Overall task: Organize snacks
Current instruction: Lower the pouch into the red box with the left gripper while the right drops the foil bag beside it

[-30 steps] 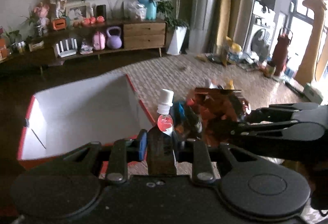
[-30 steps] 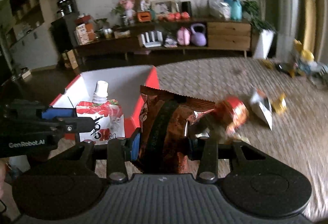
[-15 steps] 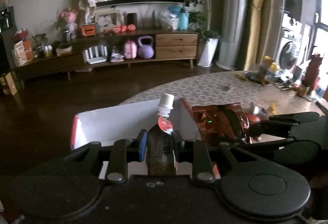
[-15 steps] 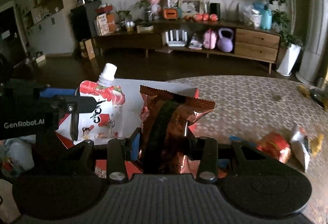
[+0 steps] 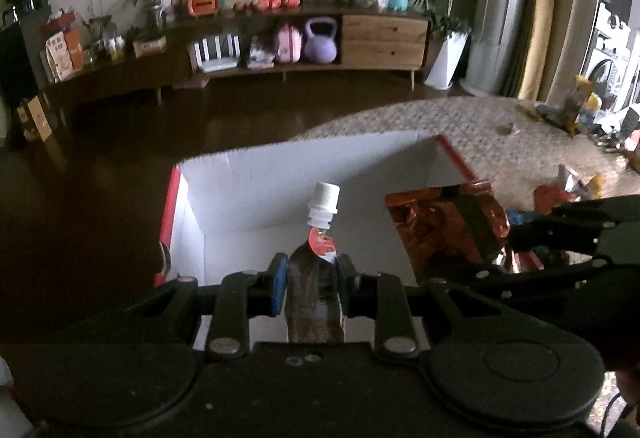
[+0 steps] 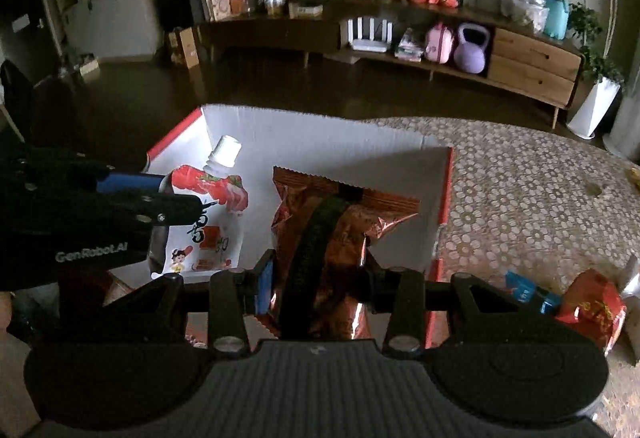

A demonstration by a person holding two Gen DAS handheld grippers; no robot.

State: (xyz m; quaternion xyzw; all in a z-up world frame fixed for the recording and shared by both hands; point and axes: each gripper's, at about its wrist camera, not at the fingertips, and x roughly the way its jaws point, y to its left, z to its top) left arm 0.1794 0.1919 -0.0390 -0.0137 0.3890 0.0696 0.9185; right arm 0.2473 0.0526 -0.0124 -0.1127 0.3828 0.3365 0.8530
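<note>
Box point(image 6: 320, 125): white inside, red-edged, on the patterned bench point(image 6: 540, 197); no snack seen inside yet.
Right tool point(image 6: 316, 278): clamped on foil bag point(image 6: 340, 222), over the box.
Left tool point(image 5: 314, 284): clamped on spout pouch point(image 5: 316, 270), over the box.
Loose packets point(image 6: 588, 302): right of the box, unsorted.
</note>
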